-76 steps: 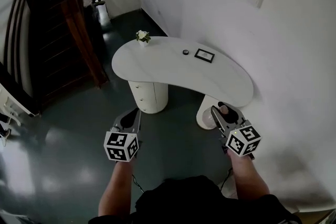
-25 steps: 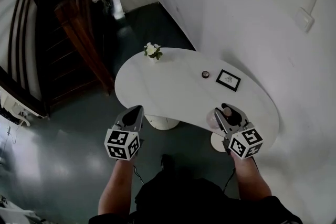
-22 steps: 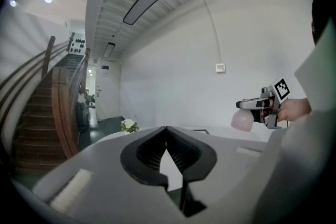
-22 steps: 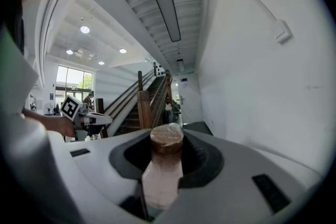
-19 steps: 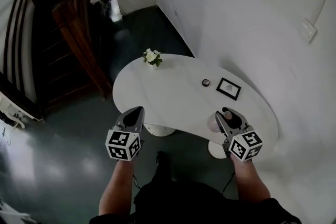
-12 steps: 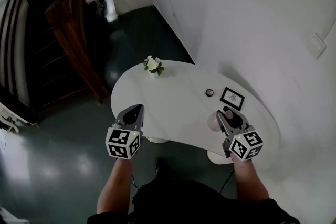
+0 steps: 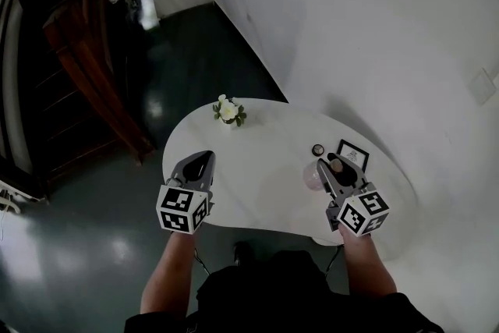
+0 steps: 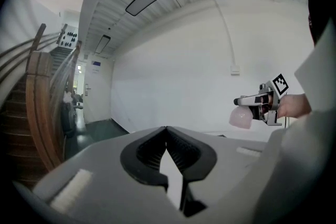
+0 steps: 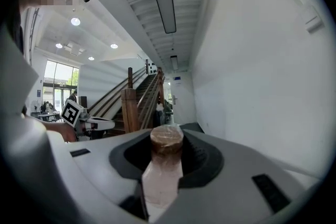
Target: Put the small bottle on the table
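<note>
The tabletop (image 7: 257,152) has come under both tongs. The right tongs (image 7: 327,169) clamp the small bottle (image 7: 314,177) above its right side, so lowering looks next; the left tongs (image 7: 201,164) are closed, empty.

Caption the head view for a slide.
Right gripper holds a small pink bottle over the white kidney-shaped table; left gripper shut.

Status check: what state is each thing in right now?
Right tongs, shut on the bottle.
Bottle, gripped, in the air, not yet set on the table.
Left tongs, shut, empty.
Flowers, upright at the table's far edge.
</note>
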Tool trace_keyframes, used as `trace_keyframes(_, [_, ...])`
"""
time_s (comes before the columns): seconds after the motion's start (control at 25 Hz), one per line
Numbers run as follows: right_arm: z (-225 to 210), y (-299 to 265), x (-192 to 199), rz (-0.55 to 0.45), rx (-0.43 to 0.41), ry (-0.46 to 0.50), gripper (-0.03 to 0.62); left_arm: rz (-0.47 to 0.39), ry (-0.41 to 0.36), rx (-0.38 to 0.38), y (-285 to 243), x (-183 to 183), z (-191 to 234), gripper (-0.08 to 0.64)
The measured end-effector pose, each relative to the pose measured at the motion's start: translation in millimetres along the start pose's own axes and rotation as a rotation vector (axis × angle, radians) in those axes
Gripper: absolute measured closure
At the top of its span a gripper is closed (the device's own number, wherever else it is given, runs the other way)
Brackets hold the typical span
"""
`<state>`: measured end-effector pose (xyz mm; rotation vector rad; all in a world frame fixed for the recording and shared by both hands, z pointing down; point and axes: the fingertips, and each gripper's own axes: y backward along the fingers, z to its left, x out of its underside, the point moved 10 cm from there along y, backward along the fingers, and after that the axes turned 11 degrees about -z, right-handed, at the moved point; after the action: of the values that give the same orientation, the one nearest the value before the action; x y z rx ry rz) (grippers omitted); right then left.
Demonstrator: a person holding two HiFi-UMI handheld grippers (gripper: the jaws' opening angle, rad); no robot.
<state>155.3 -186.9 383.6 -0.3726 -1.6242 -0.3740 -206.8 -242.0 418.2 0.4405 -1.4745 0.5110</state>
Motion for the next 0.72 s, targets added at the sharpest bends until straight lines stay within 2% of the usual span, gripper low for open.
trace_keyframes(0.4, [-20,-26,12,0.042,0.017,-0.007,0.460,0.027,0.025,0.022,-34,7,13,0.548])
trace_keyframes(0.72, [-64,-45,24,0.071,-0.010,-0.004,0.460,0.064,0.047,0.023,-79,16,-2,0.548])
